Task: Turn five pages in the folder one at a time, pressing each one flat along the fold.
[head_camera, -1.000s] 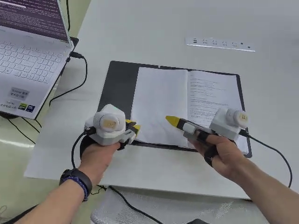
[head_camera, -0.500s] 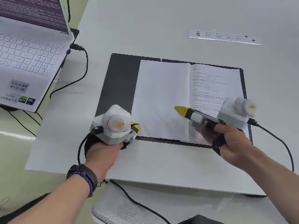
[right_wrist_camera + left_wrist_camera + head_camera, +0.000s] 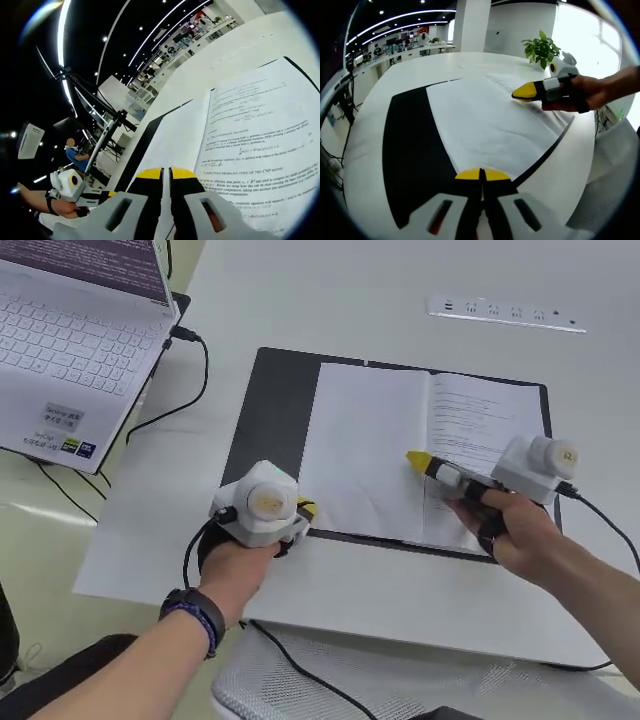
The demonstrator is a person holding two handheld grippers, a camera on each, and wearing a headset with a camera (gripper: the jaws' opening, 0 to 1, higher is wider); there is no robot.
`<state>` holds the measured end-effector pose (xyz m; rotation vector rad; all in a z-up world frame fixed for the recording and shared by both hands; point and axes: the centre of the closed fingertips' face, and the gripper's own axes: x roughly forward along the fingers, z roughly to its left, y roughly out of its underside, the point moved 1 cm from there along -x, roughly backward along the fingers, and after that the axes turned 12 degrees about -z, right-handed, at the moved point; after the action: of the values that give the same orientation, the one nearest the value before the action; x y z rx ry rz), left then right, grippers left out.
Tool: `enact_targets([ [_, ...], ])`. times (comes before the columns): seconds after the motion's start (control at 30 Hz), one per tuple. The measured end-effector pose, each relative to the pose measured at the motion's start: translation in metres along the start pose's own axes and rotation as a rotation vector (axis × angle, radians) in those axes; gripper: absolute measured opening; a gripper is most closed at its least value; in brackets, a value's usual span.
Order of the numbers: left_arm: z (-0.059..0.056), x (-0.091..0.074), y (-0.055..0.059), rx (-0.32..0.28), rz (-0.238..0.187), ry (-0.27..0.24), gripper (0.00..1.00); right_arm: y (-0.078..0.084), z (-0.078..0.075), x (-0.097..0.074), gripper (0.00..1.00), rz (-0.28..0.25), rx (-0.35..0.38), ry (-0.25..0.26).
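Plainly, in the head view the one folder [image 3: 262, 420] lies open at centre frame on the tabletop [image 3: 330, 300]. It shows one blank page [image 3: 365, 450] left of the fold [image 3: 429, 405] and one printed page [image 3: 485, 420] right of it, and the fold's long axis runs from frame top down toward me. My right tongs [image 3: 416, 458], clenched on nothing, point left with their tip just at that fold, so they are the nearer pair. My left tongs [image 3: 303, 510], also clenched empty, sit at the folder's lower edge, well apart from the fold. One laptop [image 3: 70, 330] sits upper left, one power strip [image 3: 505, 312] upper right. In the left gripper view, my left tongs [image 3: 481, 174] are pinched together at the blank page's [image 3: 480, 120] near edge, with the right tongs [image 3: 524, 92] upper right of centre. In the right gripper view, my right tongs [image 3: 165, 173] are pressed nearly together. The fold [image 3: 207, 130] rises just right of them, and the left tongs [image 3: 75, 187] are at lower left.
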<state>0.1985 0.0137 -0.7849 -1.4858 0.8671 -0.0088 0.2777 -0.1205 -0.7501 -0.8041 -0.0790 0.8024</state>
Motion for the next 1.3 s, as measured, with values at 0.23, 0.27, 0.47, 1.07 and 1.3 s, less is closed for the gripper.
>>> enact_targets([
  [0.23, 0.001, 0.0, 0.0, -0.009, -0.002, -0.001, 0.0, 0.0, -0.01, -0.001, 0.0, -0.038, -0.029, 0.019],
  [0.27, 0.001, 0.001, 0.0, -0.009, -0.002, -0.001, 0.0, 0.0, -0.01, 0.0, 0.0, -0.044, -0.022, 0.021],
  [0.47, 0.001, 0.001, 0.0, -0.01, 0.001, 0.001, 0.0, -0.01, -0.014, 0.012, 0.0, -0.066, -0.01, 0.023],
  [1.07, 0.002, 0.002, 0.0, -0.022, 0.0, -0.001, 0.0, -0.054, -0.043, 0.063, 0.0, -0.169, 0.019, 0.085],
  [1.3, 0.002, 0.002, 0.001, -0.021, 0.002, 0.005, 0.0, -0.067, -0.052, 0.076, 0.0, -0.225, 0.041, 0.124],
])
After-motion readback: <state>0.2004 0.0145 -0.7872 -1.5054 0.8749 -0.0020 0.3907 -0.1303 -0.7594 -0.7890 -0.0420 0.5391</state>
